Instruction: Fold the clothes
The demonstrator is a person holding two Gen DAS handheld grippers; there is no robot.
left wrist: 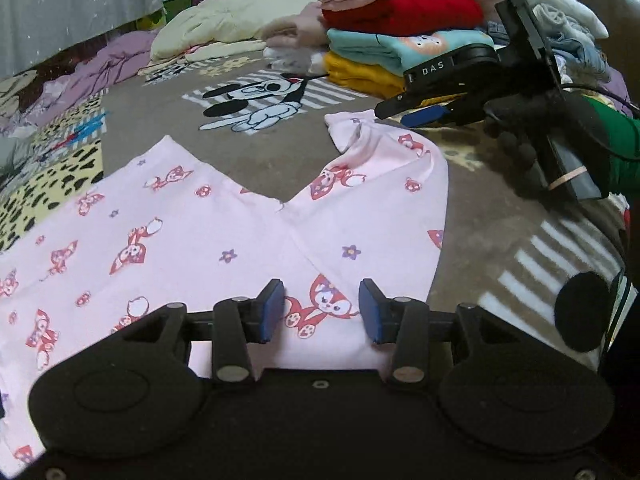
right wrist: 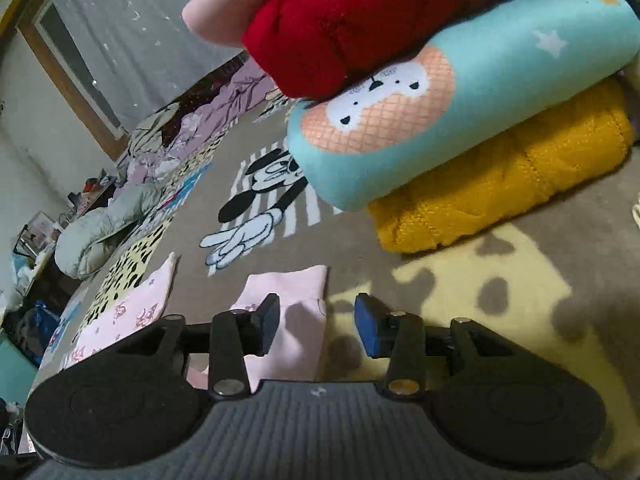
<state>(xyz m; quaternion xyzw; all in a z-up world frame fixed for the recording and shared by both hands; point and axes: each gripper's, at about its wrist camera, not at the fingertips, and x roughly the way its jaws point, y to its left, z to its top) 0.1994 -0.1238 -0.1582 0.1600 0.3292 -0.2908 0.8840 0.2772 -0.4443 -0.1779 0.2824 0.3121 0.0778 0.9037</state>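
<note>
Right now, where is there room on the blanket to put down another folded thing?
Bare blanket lies right of the pink pants, and around the cartoon mouse between the pants and the folded stack. Behind the stack it is crowded.

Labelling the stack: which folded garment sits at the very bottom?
The mustard-yellow knitted sweater: it lies directly on the blanket, under the teal printed top, which carries the red knit.
</note>
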